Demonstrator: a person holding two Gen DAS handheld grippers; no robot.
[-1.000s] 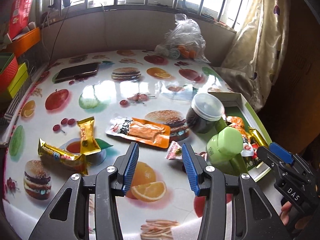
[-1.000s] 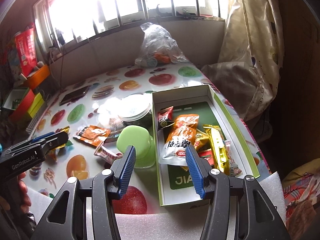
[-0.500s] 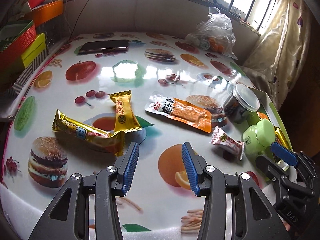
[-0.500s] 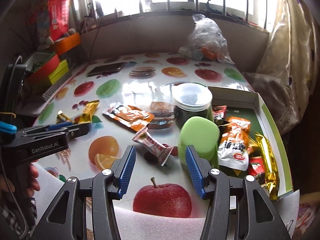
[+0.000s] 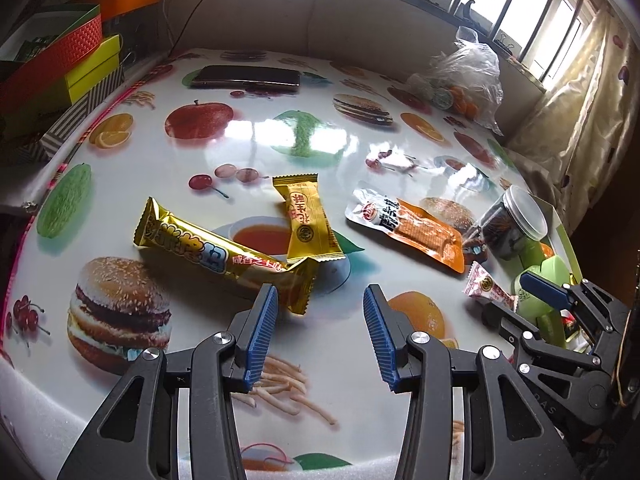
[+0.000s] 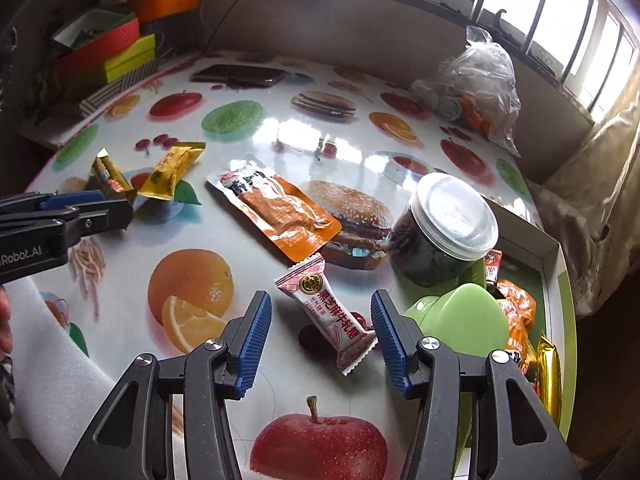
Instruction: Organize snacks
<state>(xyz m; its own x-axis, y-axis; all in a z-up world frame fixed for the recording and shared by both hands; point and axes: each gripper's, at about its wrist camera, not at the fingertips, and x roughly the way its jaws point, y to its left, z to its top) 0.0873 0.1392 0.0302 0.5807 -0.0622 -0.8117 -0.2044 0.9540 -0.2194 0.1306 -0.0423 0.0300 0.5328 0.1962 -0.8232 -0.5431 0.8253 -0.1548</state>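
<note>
1. Lying flat on the table (image 6: 248,280), the pink candy packet (image 6: 326,314) is partly between the fingers of the right gripper (image 6: 320,344); they stand apart, holding nothing.
2. It looks light, soft and crinkly; I would grip its middle.
3. The left gripper (image 5: 318,338), also apart and empty, is near the long gold bar (image 5: 224,254).
4. The box (image 6: 554,280) waits at the right.

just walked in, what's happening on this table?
A person is sorting snacks with a handheld gripper in each hand. Several packets already lie in the open box at the right. Both grippers are open and empty. The right gripper hangs over the pink-and-white candy packet, which lies between its fingers but is not yet pinched. The left gripper is by the end of the long gold bar. The small gold packet and orange pouch still lie loose on the tablecloth.
</note>
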